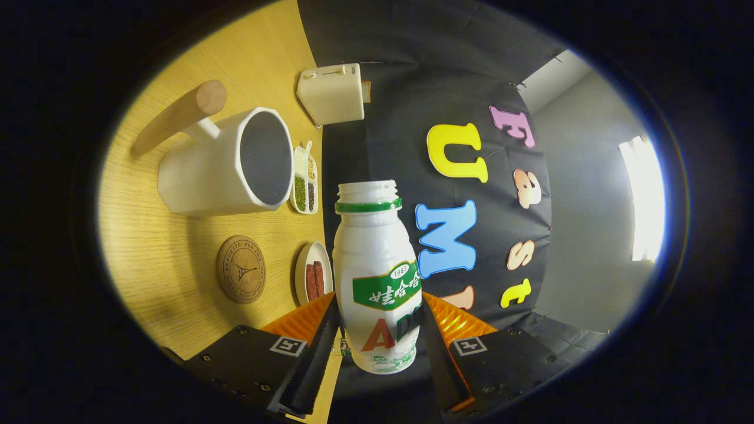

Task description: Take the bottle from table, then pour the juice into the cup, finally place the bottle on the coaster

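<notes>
A white plastic bottle [377,259] with a green neck ring and a green label sits between my fingers, cap off, and my gripper [380,335] is shut on its lower body. The view is rolled sideways, so the bottle is tipped relative to the wooden table [165,247]. A white cup [230,162] with a wooden handle [177,115] stands on the table beyond the left finger, its dark inside facing me. A round cork coaster [240,269] lies on the table between the cup and the left finger.
A cream toaster [331,94] stands at the table's far edge by the black cloth wall. A small white dish of green and dark bits [305,182] and a small plate with red strips [314,274] lie near the table edge, close to the bottle.
</notes>
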Tool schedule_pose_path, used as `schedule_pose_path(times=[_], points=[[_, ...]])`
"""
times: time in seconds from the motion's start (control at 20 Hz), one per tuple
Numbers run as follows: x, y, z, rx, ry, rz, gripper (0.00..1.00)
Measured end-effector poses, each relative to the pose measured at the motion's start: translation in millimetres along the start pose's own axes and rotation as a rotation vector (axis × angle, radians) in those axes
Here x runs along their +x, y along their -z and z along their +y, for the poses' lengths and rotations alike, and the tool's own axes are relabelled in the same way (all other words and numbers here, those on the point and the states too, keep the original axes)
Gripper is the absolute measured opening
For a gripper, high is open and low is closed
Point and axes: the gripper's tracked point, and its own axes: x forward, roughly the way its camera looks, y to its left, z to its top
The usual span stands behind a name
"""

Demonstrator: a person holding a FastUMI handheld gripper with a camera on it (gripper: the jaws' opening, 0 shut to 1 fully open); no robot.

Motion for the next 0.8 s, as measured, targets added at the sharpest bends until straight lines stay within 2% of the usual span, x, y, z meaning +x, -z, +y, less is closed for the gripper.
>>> schedule_pose_path(times=[0.8], points=[[-5.2, -12.2, -2.4, -0.12, 0.051, -0.023, 0.75]])
